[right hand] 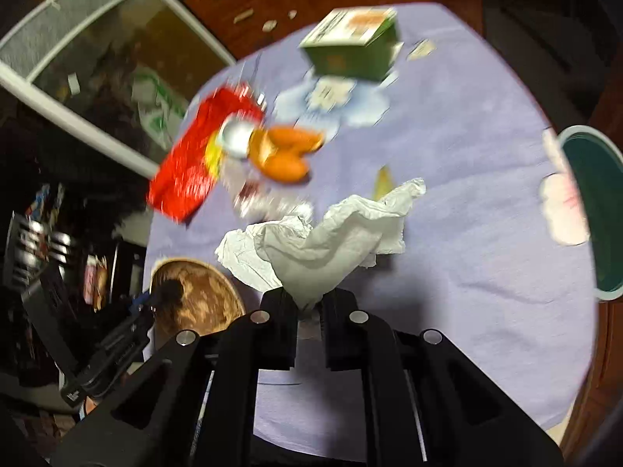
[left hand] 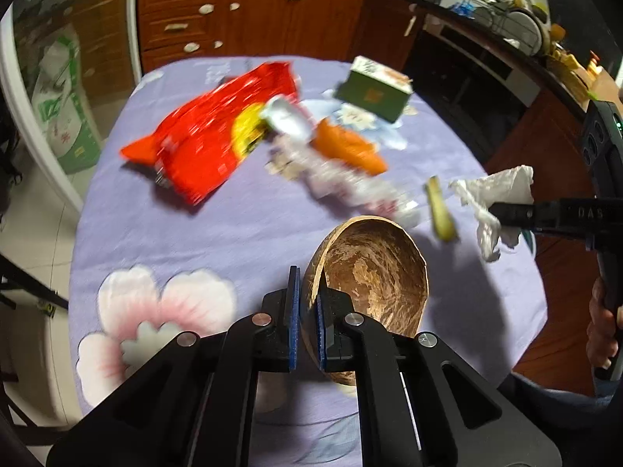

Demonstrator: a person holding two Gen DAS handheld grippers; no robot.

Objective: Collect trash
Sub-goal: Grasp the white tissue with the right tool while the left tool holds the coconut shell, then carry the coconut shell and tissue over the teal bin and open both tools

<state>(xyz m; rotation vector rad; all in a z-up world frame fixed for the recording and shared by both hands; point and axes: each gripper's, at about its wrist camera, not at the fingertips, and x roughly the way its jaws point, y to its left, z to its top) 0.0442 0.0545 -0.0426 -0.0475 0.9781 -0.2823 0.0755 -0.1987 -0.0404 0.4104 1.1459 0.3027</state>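
Gripping the near rim of a coconut shell half [left hand: 370, 272], the left gripper [left hand: 307, 311] has its jaws pinched on the thin wall — stiff, light and brittle-looking, best held at that edge above the purple tablecloth [left hand: 194, 233]. The right gripper [right hand: 309, 307] is clamped on a crumpled white tissue [right hand: 335, 233] — soft, nearly weightless, secure wherever bunched — near the green bin [right hand: 592, 214] at the right.

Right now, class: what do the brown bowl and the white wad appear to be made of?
Brown bowl: probably coconut shell; thin, uneven rim and streaky, fibrous matte inside. White wad: looks like tissue paper; soft, matte, creased and limp.
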